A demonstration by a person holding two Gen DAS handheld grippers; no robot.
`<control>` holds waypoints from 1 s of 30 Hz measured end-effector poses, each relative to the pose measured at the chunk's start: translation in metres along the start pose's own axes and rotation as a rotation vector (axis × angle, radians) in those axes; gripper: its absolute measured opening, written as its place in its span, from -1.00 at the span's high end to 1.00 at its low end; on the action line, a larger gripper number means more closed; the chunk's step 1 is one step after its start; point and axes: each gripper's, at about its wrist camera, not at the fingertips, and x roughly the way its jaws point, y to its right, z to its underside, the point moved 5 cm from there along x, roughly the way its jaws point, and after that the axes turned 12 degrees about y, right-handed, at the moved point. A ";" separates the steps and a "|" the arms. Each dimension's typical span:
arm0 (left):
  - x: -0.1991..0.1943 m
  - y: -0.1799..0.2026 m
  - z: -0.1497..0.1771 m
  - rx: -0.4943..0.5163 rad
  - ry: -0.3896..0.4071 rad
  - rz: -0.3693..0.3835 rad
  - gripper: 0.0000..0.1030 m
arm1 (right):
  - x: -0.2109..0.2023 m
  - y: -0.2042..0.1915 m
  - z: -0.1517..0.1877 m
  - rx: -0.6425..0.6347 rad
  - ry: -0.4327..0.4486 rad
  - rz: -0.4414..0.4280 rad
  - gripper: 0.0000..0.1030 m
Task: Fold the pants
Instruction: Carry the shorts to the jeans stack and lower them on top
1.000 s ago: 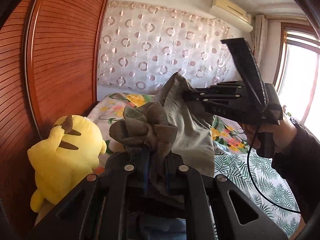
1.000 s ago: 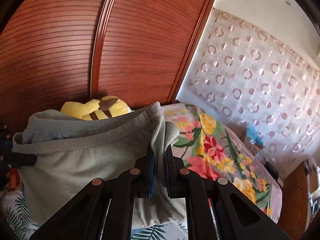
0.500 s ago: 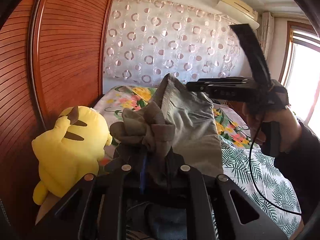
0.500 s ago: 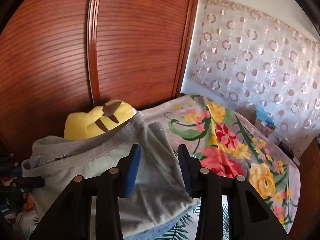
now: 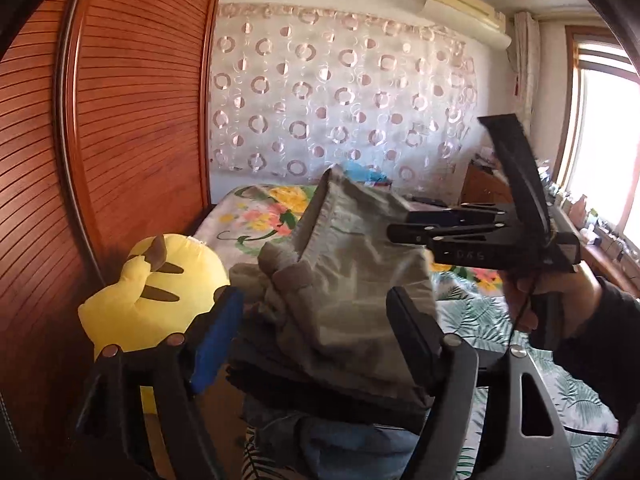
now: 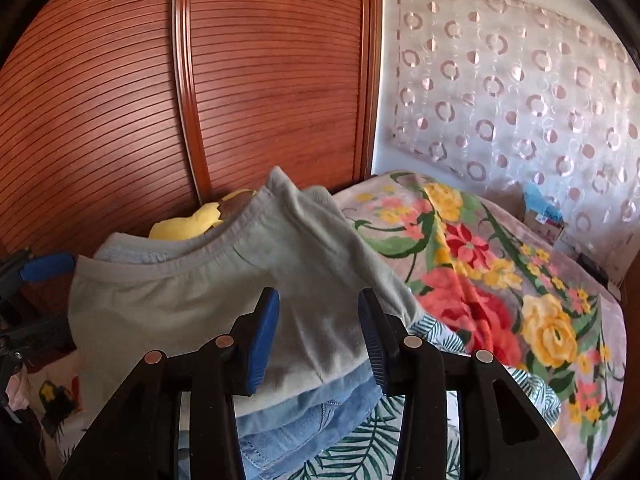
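A: Covering most of both views, the bed (image 6: 500, 280) is lying under a floral blanket, with the wooden wardrobe (image 6: 200, 80) rising at 10 o'clock. Where are the pants sitting?

B: The grey-green pants (image 6: 192, 312) are resting folded on a stack of blue jeans (image 6: 304, 420), long axis running from 9 to 3 o'clock in the right wrist view. A yellow plush toy (image 5: 160, 292) is peeking out behind at 11 o'clock.

A: And the grippers?

B: The right gripper (image 6: 318, 340) is hanging with its 2 fingers spread, the cloth lying between and just beyond them, gripped by neither. The left gripper (image 5: 316, 340) is likewise gaping wide, the bunched end sitting between its fingers at 12 o'clock. Judging by that, the left is nearer the bunched end, the right nearer the hem corner; the fold is looking nearly finished.
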 end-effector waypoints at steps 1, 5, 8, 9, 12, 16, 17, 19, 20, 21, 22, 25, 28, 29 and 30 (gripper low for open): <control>0.005 -0.004 0.003 0.008 -0.013 -0.024 -0.46 | 0.003 0.003 0.000 0.007 0.001 0.009 0.17; 0.024 -0.030 0.022 -0.022 -0.065 -0.096 -0.46 | 0.017 0.015 0.000 0.047 0.006 0.050 0.17; 0.029 -0.036 0.034 -0.047 -0.091 -0.092 -0.46 | 0.025 0.016 0.006 0.064 -0.004 0.060 0.17; 0.029 -0.036 0.034 -0.046 -0.091 -0.091 -0.46 | 0.025 0.015 0.008 0.069 -0.004 0.060 0.17; 0.023 -0.031 0.030 -0.040 -0.081 -0.092 -0.46 | 0.018 0.010 0.008 0.085 0.018 0.065 0.17; 0.013 -0.024 0.025 -0.011 -0.067 -0.096 -0.46 | 0.002 0.000 0.010 0.102 0.043 0.059 0.17; 0.010 -0.023 0.024 -0.009 -0.065 -0.093 -0.46 | -0.003 -0.003 0.010 0.101 0.052 0.057 0.17; 0.006 -0.021 0.023 -0.004 -0.062 -0.090 -0.46 | -0.014 -0.010 0.010 0.102 0.067 0.054 0.17; 0.002 -0.020 0.022 0.002 -0.058 -0.094 -0.46 | -0.020 -0.014 0.011 0.105 0.075 0.048 0.17; 0.000 -0.019 0.021 0.008 -0.054 -0.098 -0.47 | -0.027 -0.019 0.010 0.107 0.084 0.040 0.17; -0.002 -0.017 0.020 0.012 -0.051 -0.099 -0.48 | -0.034 -0.024 0.010 0.105 0.094 0.040 0.17; -0.010 -0.011 0.017 0.023 -0.044 -0.085 -0.55 | -0.052 -0.031 0.014 0.102 0.113 0.038 0.17; -0.020 -0.001 0.009 0.054 -0.032 -0.077 -0.57 | -0.067 -0.030 0.020 0.106 0.120 0.049 0.17; -0.022 0.001 0.008 0.060 -0.029 -0.076 -0.60 | -0.073 -0.029 0.021 0.113 0.124 0.052 0.17; -0.027 0.005 0.006 0.068 -0.022 -0.073 -0.61 | -0.077 -0.028 0.023 0.117 0.127 0.056 0.17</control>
